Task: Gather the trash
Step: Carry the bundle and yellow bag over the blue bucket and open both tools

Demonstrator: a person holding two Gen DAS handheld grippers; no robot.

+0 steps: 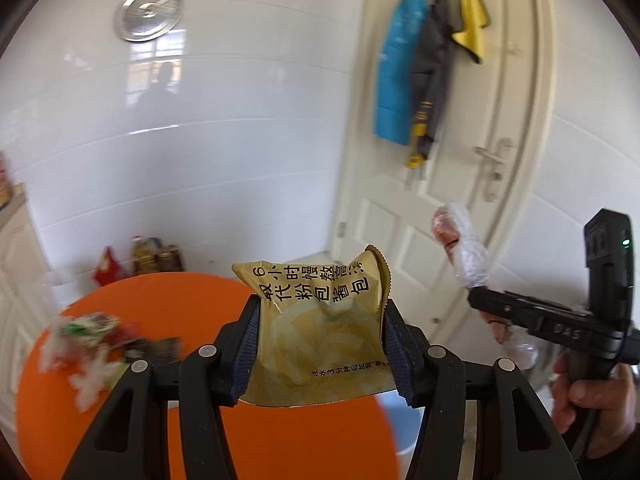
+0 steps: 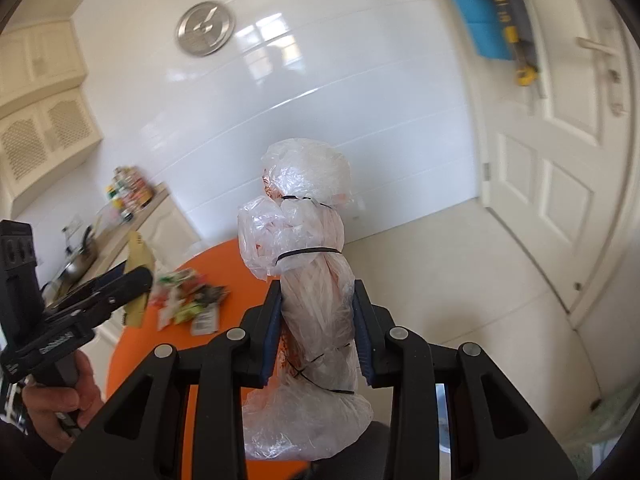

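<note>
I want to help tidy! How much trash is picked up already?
Two pieces are picked up: the left gripper holds a gold packet, the right gripper a tied plastic bag. A pile of wrappers still waits on the orange table.

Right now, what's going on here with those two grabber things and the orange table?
A person is clearing trash with a gripper in each hand. The left gripper is shut on a crumpled gold sachet; the right gripper is shut on a bundled clear plastic bag. Both are lifted above the orange table, where a small pile of wrappers remains.
</note>
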